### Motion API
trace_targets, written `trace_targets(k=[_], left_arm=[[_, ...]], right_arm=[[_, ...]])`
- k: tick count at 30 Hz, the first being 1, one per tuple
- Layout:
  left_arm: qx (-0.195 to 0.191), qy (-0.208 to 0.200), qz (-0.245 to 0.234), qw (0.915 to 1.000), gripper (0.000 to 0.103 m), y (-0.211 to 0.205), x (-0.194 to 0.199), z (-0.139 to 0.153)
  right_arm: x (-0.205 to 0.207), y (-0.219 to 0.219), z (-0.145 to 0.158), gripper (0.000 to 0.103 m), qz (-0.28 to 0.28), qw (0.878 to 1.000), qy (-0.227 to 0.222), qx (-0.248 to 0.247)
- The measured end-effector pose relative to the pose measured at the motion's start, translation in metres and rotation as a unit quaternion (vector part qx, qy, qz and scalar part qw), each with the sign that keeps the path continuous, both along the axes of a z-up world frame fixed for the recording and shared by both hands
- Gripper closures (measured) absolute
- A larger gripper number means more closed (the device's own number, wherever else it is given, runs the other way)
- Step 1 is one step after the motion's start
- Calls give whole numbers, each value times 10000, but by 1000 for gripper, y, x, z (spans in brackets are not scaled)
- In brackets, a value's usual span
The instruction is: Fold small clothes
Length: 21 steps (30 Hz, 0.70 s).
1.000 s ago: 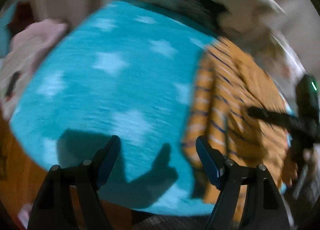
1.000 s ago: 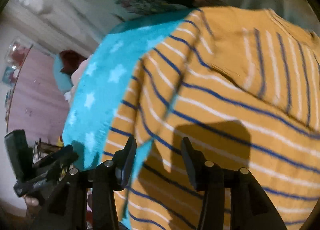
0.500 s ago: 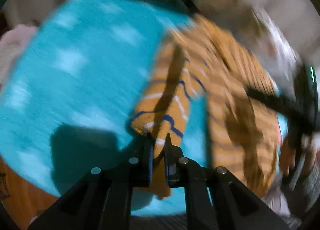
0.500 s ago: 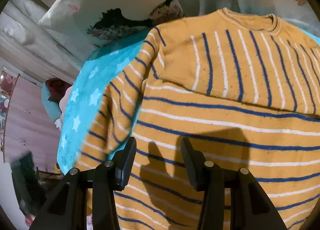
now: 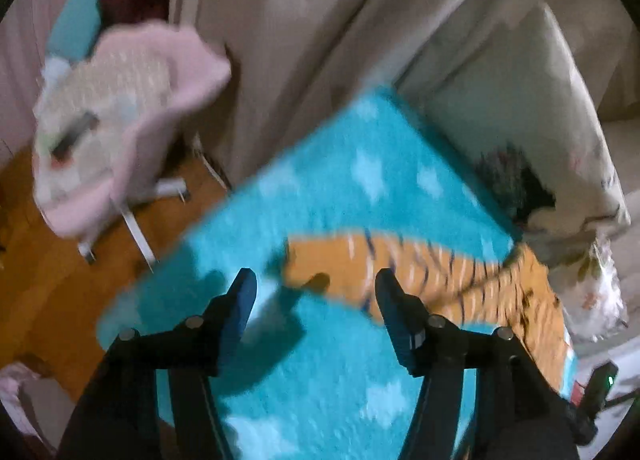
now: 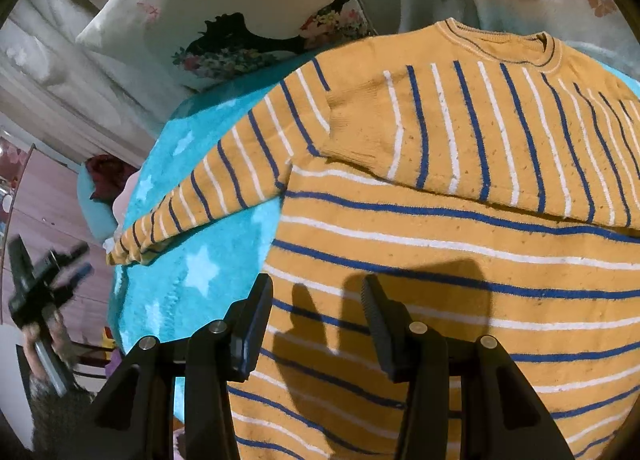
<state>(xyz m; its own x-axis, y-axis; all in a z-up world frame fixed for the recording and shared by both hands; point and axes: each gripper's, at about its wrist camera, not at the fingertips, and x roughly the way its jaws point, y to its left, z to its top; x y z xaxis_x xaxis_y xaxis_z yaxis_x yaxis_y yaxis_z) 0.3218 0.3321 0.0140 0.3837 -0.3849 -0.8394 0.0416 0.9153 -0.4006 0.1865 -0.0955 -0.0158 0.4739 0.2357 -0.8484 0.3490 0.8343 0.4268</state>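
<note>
An orange sweater (image 6: 460, 228) with blue and white stripes lies flat on a turquoise star blanket (image 6: 200, 268). One sleeve is folded across its chest; the other sleeve (image 6: 208, 188) stretches out left over the blanket. My right gripper (image 6: 316, 300) is open and empty just above the sweater's lower body. My left gripper (image 5: 314, 296) is open and empty above the blanket, close to the cuff of the stretched sleeve (image 5: 400, 268). The left gripper also shows in the right wrist view (image 6: 44, 280), at the far left.
A floral pillow (image 6: 224, 20) and pale bedding lie behind the sweater. A pink and cream child's seat (image 5: 116, 112) stands on the orange wooden floor (image 5: 48, 292) beyond the blanket's edge. Beige curtains (image 5: 300, 40) hang behind.
My left gripper closed on the sleeve cuff, pulled the sleeve out to the left, then opened and let it go. The sleeve now lies stretched on the blanket. My right gripper stayed open over the sweater.
</note>
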Motion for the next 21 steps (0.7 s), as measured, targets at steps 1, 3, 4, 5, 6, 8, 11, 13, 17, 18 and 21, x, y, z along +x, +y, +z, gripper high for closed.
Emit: trace_targets(k=[1,3,4,5,6,8,11,13,17,18,21], left_arm=[[-147,171,-18,9997,43,-3,-3,-11],[-483,583,-12,9971,43,-8,-8,-33],[-601,698,-12,9958,43,-6,-11,-39],[-747,766,-8,9943,43,-9,-11,-44],[-859,740,20,9936,42,-13,-9,-48],[-1007,528,160,9934,37,-19,-1,-48],[-1207,450,312,9912,35,-27,21,-51],[-1031,454,346,9930,54,-33,36,-52],[-600,398,359,9968,93,-32,60,-35],[-472,224,402,9978,93,-30,65,-23],[-207,-346,608,9973,93,-25,78,19]], right_arm=[[1,0,0,53,-6,10000,3,3],[2,0,-1,53,-19,10000,1,21],[2,1,-1,53,-11,10000,1,23],[3,2,0,53,12,10000,-2,12],[3,4,0,53,34,10000,-5,1],[4,6,1,53,80,10000,-1,-25],[1,10,2,53,108,9999,22,-74],[-2,9,3,53,94,9999,46,-122],[-15,1,8,53,-47,9997,28,-225],[-20,-3,9,53,-114,9996,8,-239],[-34,-15,10,53,-358,9991,-37,-217]])
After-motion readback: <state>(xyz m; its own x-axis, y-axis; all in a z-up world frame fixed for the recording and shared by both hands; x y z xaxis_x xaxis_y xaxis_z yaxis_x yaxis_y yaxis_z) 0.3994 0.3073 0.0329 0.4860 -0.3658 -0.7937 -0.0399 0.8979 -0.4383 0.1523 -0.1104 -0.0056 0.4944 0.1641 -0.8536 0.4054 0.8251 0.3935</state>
